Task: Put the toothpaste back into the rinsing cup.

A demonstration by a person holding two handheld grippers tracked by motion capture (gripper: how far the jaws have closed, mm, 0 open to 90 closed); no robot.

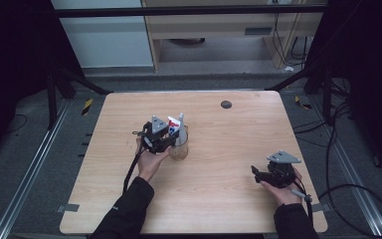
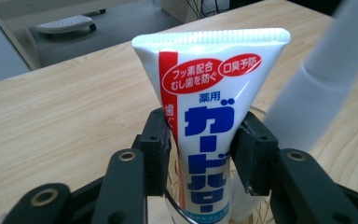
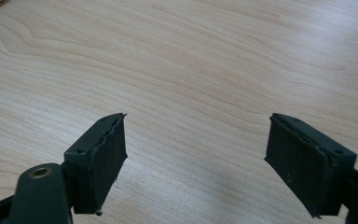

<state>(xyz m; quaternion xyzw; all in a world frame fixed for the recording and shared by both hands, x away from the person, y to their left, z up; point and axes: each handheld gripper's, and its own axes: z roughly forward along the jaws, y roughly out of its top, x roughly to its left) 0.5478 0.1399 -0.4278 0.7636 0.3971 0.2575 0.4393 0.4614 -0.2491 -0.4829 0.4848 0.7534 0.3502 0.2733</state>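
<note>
Toothpaste is the business at this moment: a white tube [image 2: 214,116] with red and blue print stands upright in a clear cup [image 1: 179,147] near the middle of the wooden surface [image 1: 229,199], crimped end up and the lower end down inside the glass. The left gripper [image 2: 204,154] sits right at it, one black jaw on each side of the tube; the left pad looks to be just touching the tube's edge, the right one stands a sliver off, so this reads as jaws parted around the tube rather than clamped on it. That would fit a tube just seated in the cup and let go, leaning on the rim for support. Beside it in the same cup stands a pale, slim thing [image 2: 326,70], likely a toothbrush handle, though it is too blurred to be sure; from the high view it [image 1: 181,127] leans against the tube. The person's left hand [image 1: 149,162] holds its gripper level and low, which keeps the jaws square to the tube's flat faces. Over on the right, the right gripper [image 3: 196,158] waits wide open above bare wood, nothing between its pads, held well apart from the cup near the surface's front edge, probably parked out of the way. A small dark disc [image 1: 226,104] lies toward the far edge.
</note>
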